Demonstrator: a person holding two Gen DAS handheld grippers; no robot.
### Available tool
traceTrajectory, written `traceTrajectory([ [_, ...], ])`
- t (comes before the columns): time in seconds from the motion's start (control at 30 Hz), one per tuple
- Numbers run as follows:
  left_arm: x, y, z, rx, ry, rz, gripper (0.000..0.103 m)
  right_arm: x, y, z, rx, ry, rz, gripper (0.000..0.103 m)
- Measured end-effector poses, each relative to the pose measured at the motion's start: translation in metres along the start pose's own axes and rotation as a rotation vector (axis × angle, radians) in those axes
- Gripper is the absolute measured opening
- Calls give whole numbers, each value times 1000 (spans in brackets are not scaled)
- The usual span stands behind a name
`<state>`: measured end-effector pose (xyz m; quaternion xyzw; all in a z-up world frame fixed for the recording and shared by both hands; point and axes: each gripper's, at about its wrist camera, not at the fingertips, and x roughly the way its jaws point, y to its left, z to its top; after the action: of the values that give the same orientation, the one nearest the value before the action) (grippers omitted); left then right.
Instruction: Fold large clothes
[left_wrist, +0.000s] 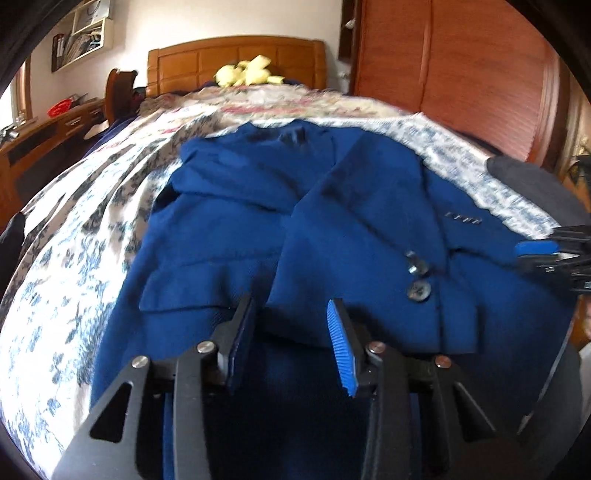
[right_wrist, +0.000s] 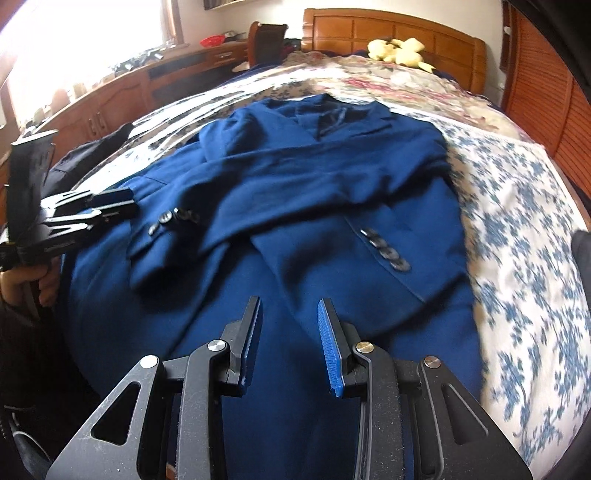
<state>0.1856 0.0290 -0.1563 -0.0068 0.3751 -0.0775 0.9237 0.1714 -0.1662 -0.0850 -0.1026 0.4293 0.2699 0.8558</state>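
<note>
A blue suit jacket (left_wrist: 314, 206) lies front up on the bed, collar toward the headboard, both sleeves folded across its chest. It also shows in the right wrist view (right_wrist: 332, 192). My left gripper (left_wrist: 291, 306) is open and empty, just above the jacket's lower hem. My right gripper (right_wrist: 290, 306) is open and empty over the hem too. Each gripper shows in the other's view: the right one (left_wrist: 543, 254) at the jacket's right edge, the left one (right_wrist: 107, 206) at its left edge by the sleeve cuff buttons (right_wrist: 173, 218).
The bed has a blue-and-white floral cover (right_wrist: 524, 229) and a wooden headboard (left_wrist: 236, 62) with a yellow plush toy (left_wrist: 247, 72). A wooden wardrobe (left_wrist: 461, 74) stands to the right, a wooden desk (right_wrist: 122, 92) to the left. A dark garment (right_wrist: 92, 147) lies at the left bed edge.
</note>
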Motion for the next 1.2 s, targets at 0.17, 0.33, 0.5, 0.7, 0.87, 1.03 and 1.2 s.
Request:
traceTrajectory([
  [0.17, 3, -3, -3, -17, 0, 24, 39, -19, -17, -22, 9, -13, -19, 31],
  [0.33, 3, -4, -3, -8, 8, 44, 24, -32, -30, -39, 39, -17, -12, 31],
  [0.5, 2, -3, 3, -3, 33, 76, 7, -44, -41, -48, 79, -31, 11, 32],
  [0.7, -9, 1, 21, 7, -3, 141, 3, -53, -41, -54, 70, -62, 18, 32],
  [0.87, -17, 16, 36, 23, -10, 141, 4, -50, -39, -55, 45, -72, 5, 32],
  [1.03, -30, 24, 36, 15, -27, 128, 8, -43, -38, -51, 31, -74, -19, 32],
  [1.2, -56, 33, 27, 32, -63, 115, 29, -43, -40, -50, 35, -85, -41, 33],
])
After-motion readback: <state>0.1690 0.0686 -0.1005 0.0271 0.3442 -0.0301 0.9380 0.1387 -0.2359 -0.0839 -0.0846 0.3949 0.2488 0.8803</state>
